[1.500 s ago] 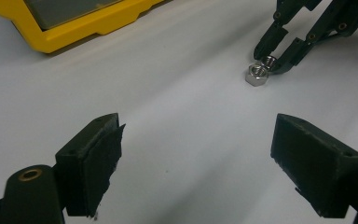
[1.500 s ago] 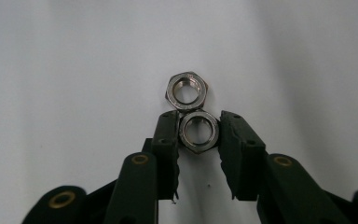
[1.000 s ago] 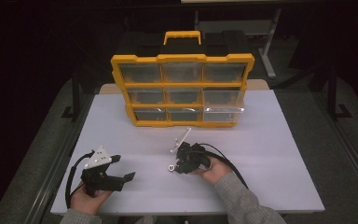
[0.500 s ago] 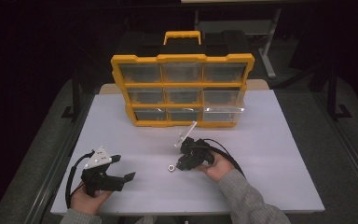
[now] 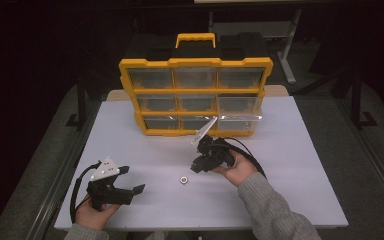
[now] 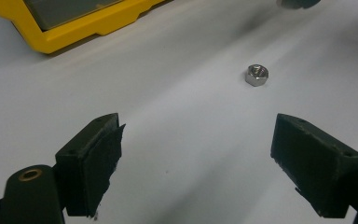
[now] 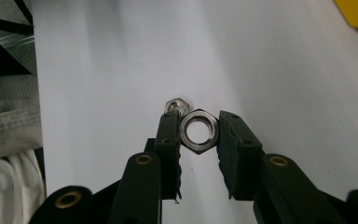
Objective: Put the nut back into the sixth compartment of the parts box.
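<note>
A dark room surrounds a white surface (image 5: 290, 165), at the back of which stands a yellow organiser (image 5: 195, 97) of clear drawers with a black-and-yellow carry handle. The right gripper (image 7: 199, 130) holds a large steel hex nut (image 7: 199, 131) pinched by two opposite flats between its jaws, lifted above the surface in front of the organiser's bottom row, where one clear drawer (image 5: 237, 121) appears pulled out (its contents cannot be made out). A second, small hex nut (image 5: 183, 179) lies flat on the surface between the two hands, just below and beyond the held one as the right gripper view has it. The left gripper (image 6: 196, 154) rests near the front edge, its jaws wide apart and empty, pointed toward that small nut. The large nut looks rigid, dense for its size and smooth, so it will likely not deform but could slip or pivot if the pads meet its corners; the flats are the sound place to hold it, as now. The small nut, sitting low on a slick surface, would probably call for a narrow pinch across its flats from above. No brand, label or legible writing can be read on the organiser, the nuts or the grippers.
</note>
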A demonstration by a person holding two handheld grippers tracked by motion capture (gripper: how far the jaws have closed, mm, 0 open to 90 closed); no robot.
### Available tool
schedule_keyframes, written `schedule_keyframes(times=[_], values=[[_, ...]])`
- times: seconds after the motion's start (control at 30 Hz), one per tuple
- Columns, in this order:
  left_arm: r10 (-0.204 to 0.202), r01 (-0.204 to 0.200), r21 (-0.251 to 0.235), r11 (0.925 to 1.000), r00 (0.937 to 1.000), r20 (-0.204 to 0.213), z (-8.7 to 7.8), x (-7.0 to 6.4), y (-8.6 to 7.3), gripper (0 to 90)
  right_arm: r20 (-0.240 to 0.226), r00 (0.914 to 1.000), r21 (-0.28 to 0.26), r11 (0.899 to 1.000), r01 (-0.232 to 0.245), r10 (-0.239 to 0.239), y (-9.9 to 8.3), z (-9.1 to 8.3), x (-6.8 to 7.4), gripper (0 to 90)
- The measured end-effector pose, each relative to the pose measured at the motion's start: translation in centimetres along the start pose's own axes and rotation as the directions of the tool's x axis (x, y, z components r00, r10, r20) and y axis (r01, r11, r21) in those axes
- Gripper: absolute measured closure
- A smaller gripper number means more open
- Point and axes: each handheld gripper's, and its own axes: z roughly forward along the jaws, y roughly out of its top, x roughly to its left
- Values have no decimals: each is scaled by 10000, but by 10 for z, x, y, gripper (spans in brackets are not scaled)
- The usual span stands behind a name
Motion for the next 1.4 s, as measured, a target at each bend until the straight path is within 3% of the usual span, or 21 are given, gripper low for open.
schedule_keyframes(times=[0.37, 0.53, 0.6, 0.8, 1.0, 1.23, 1.4], values=[[76, -76, 3, 10000, 10000, -24, 0, 0, 0, 160, 196, 9997, -250, 9996, 127, -122, 12, -32, 0, 692], [101, -101, -7, 9999, 9999, -27, 0, 0, 0, 160, 192, 9998, -350, 9993, -91, 98, 17, -49, -1, 692], [121, -121, 7, 9999, 9999, -30, 0, 0, 1, 160, 337, 9993, -523, 9985, 152, -134, 19, -57, -3, 692], [137, -137, -2, 9999, 9999, -30, 0, 0, 1, 160, 627, 9978, -637, 9977, 244, -204, 26, -81, -4, 692], [52, -52, -43, 10000, 10000, -17, 0, 0, 0, 160, 746, 9972, -1034, 9946, 68, 9, 32, -107, -7, 692], [38, -38, -67, 10000, 10000, -27, 0, 0, 1, 160, 1138, 9935, -987, 9949, 190, -77, 41, -128, -10, 692], [-31, 31, -93, 10000, 10000, -22, 0, 0, 0, 160, 1165, 9931, -1157, 9933, -17, 153, 45, -143, -18, 692]])
